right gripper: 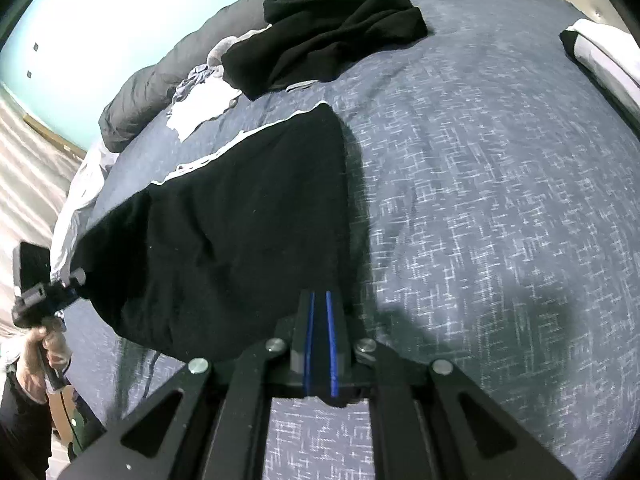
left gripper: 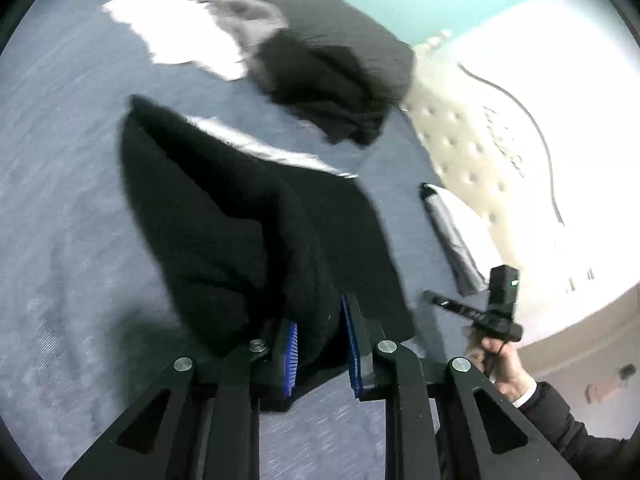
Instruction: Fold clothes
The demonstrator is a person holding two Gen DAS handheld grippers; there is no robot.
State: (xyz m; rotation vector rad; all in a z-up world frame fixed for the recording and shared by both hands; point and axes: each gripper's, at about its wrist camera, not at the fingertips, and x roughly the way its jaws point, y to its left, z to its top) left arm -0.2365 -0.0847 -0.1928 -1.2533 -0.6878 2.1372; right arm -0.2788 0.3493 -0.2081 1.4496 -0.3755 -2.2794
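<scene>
both tools point(left gripper: 318, 336) point(right gripper: 320, 320) level, clamping black garment point(right gripper: 224, 240) (lifted)

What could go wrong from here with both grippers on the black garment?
1. The left gripper holds a thick bunch of the black garment, the right gripper only a thin edge; that edge may slip out.
2. The garment sags between the grips, so it may land creased.
3. The clothes pile lies just beyond; a far swing may drag into it.

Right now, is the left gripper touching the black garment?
Touching. The left wrist view shows the left gripper with the black garment bunched between its blue pads, fabric filling the space. The right wrist view shows the same grip at the garment's corner.
</scene>
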